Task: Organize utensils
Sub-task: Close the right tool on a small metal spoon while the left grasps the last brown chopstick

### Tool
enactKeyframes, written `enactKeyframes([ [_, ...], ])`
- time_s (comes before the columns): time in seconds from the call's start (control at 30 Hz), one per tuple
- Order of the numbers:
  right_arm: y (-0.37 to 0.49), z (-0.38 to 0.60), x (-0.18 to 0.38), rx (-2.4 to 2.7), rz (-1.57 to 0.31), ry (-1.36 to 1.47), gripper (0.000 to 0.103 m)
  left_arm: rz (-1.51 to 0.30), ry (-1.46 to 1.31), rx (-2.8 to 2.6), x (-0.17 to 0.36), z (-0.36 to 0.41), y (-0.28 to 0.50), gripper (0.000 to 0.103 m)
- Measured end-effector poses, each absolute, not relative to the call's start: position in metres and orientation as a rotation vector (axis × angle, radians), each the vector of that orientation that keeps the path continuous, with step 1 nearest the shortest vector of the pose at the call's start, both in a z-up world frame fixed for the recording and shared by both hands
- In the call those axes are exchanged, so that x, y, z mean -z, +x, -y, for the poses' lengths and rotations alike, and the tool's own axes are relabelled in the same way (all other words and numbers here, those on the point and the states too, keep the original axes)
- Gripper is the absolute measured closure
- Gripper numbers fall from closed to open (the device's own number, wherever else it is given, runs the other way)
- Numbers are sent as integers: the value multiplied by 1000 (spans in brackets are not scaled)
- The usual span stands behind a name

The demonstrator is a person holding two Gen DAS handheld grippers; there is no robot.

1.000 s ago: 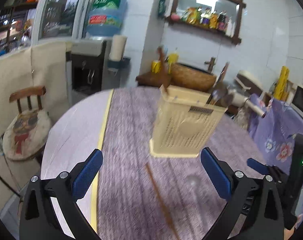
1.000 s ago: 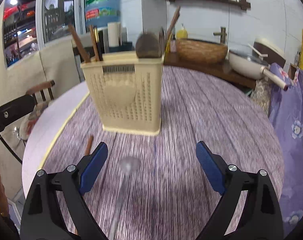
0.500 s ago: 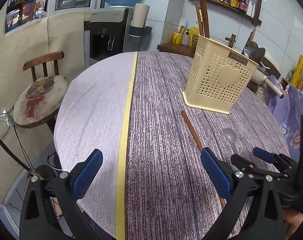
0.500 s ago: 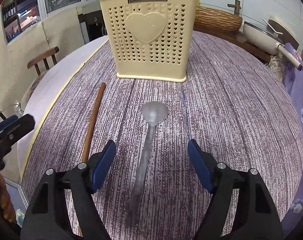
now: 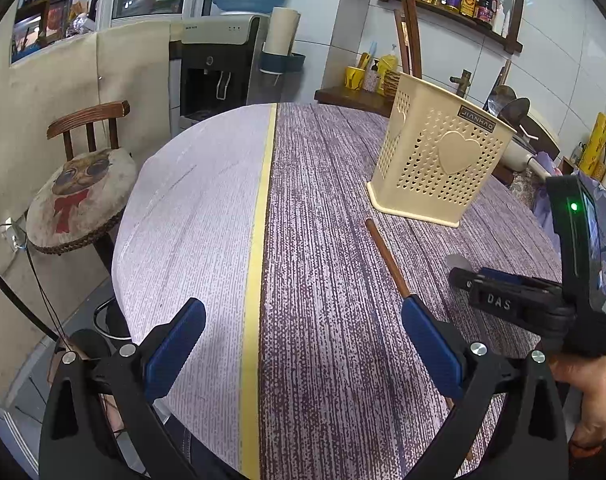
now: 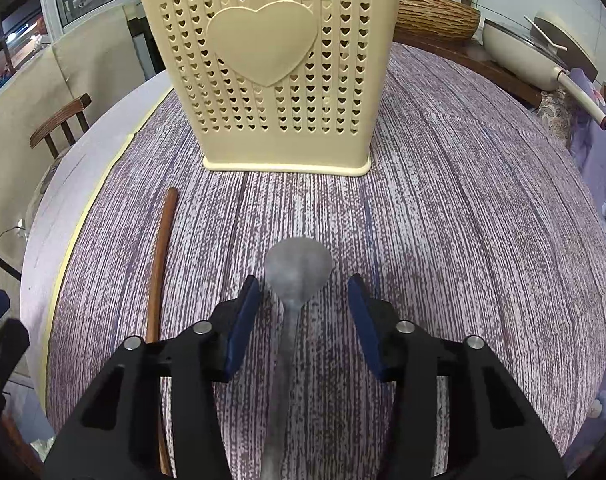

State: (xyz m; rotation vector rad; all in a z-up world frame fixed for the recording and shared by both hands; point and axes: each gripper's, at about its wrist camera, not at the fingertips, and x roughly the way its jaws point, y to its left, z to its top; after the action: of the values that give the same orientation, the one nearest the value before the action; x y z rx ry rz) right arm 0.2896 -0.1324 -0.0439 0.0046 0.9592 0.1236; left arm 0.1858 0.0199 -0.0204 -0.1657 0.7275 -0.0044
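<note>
A cream utensil basket with heart holes stands upright on the purple table; it also shows in the left wrist view, with chopsticks and ladles sticking out of it. A grey metal spoon lies flat in front of it, bowl toward the basket. My right gripper straddles the spoon's neck, jaws closing, pads apart from the metal. A brown chopstick lies to the spoon's left, and its far end runs toward the basket. My left gripper hovers open over the table, empty.
A wooden chair with a cat cushion stands left of the round table. A yellow stripe divides the tablecloth. A water dispenser and counter with a woven bowl and a pan lie behind.
The right gripper has come down and forward over the spoon, and its jaws have narrowed around the neck. The left gripper dropped early, then held still.
</note>
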Motion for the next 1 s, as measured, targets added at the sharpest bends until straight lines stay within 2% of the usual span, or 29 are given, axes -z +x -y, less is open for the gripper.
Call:
enactKeyframes([
  [0.13,294,126,43,-122,-951,-34,67,-739,-156,25,22,-13,188,6],
  [0.2,293,128,43,-129,-948,-29,67,-746,-148,38,23,-8,190,7],
  [0.63,275,163,42,-114,-943,17,67,-843,-25,161,30,49,231,56],
  [0.83,270,172,43,-116,-936,18,67,-912,-13,129,42,55,262,71],
  [1.0,269,173,44,-121,-935,26,67,-926,-40,112,47,53,270,74],
])
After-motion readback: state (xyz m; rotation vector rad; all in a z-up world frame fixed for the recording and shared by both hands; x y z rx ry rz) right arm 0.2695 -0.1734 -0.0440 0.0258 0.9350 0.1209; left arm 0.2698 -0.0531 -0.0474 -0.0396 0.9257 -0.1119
